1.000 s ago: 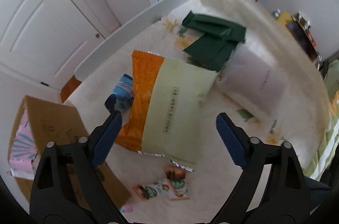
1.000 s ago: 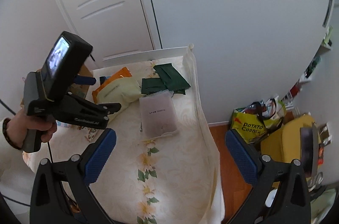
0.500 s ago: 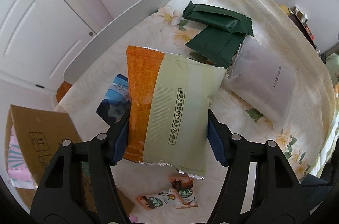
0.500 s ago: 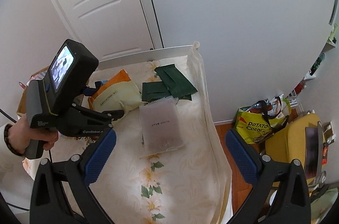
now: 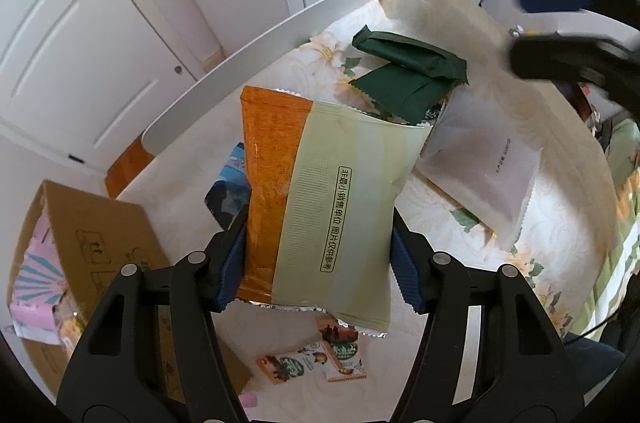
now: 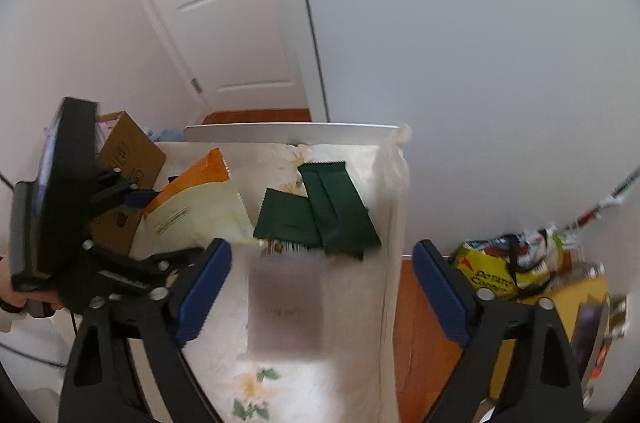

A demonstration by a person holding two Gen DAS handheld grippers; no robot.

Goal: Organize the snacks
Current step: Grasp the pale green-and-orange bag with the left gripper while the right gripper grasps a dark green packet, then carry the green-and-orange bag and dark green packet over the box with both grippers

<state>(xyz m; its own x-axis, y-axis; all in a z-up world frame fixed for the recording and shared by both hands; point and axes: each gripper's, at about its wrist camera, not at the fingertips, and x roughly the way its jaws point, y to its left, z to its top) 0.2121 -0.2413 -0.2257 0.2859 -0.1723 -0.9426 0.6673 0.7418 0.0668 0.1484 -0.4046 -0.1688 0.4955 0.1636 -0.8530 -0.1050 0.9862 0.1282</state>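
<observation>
Left wrist view: surface (image 5: 192, 151) covered by a pale cloth with a flower print; cloth hangs over the far and right edges. White door (image 5: 60, 23) with a black handle stands beyond it.

Cardboard box (image 5: 92, 235) sits low at the left edge of the surface, flaps open; pink packaging visible inside, the rest of its contents unclear.

Orange-and-green snack bag (image 5: 332, 207), crinkly foil with serrated ends and printed text, is clamped between the blue ribbed pads of the left gripper (image 5: 318, 263); both pads press its sides. A blue packet (image 5: 228, 183) lies partly hidden behind it.

Frosted white pouch (image 5: 484, 167), flat and rectangular, lies to the right. Two dark green wrappers (image 5: 404, 75), matte with zigzag edges, overlap at the far side, one corner under the snack bag's top edge. Two small printed sachets (image 5: 316, 359) lie near the front edge, touching.

Right wrist view: right gripper (image 6: 320, 295) hovers above the white pouch, fingers spread wide on either side of it, nothing held; its jaws have just been closing. Yellow shopping bag (image 6: 508, 271) sits on the wooden floor to the right of the surface.
</observation>
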